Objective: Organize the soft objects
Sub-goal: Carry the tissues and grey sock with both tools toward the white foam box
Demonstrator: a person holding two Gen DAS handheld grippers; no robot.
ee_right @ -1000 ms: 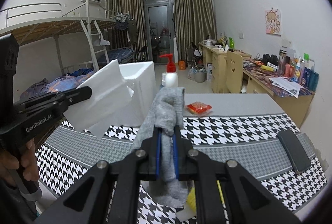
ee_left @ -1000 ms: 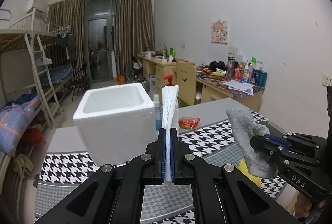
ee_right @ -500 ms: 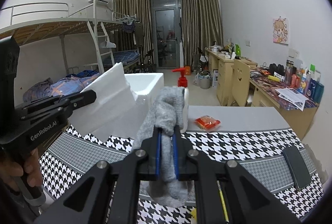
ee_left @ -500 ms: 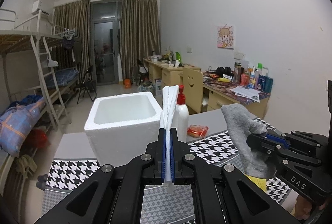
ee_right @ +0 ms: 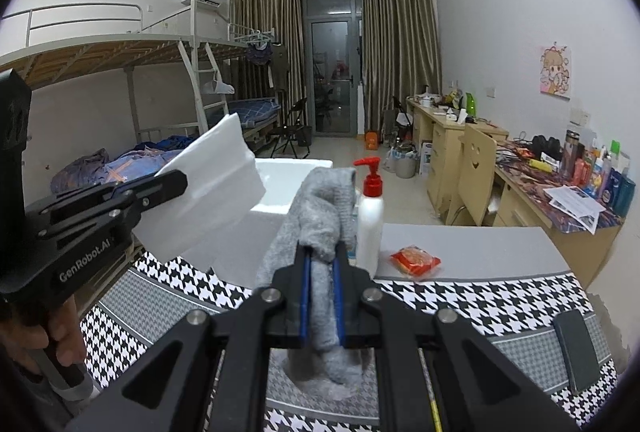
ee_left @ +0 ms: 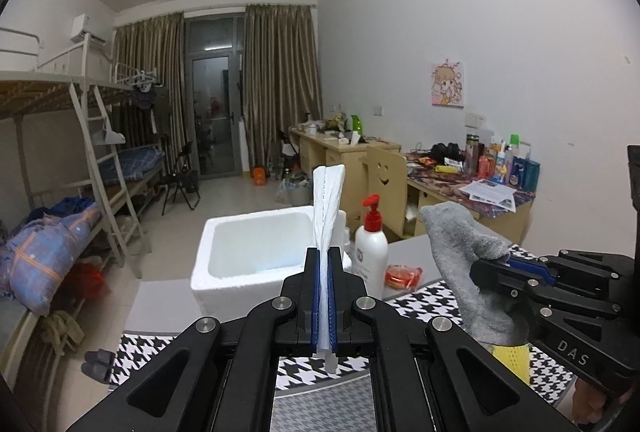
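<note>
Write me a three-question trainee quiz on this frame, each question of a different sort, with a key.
1. True or false: the left gripper is shut on the grey cloth.
2. Multiple choice: what stands just right of the foam box in the left wrist view? A) a kettle B) a pump bottle C) a lamp
3. Fill in: the right gripper is shut on the grey ____.

Key
1. False; it is shut on the white sheet.
2. B
3. cloth
</note>
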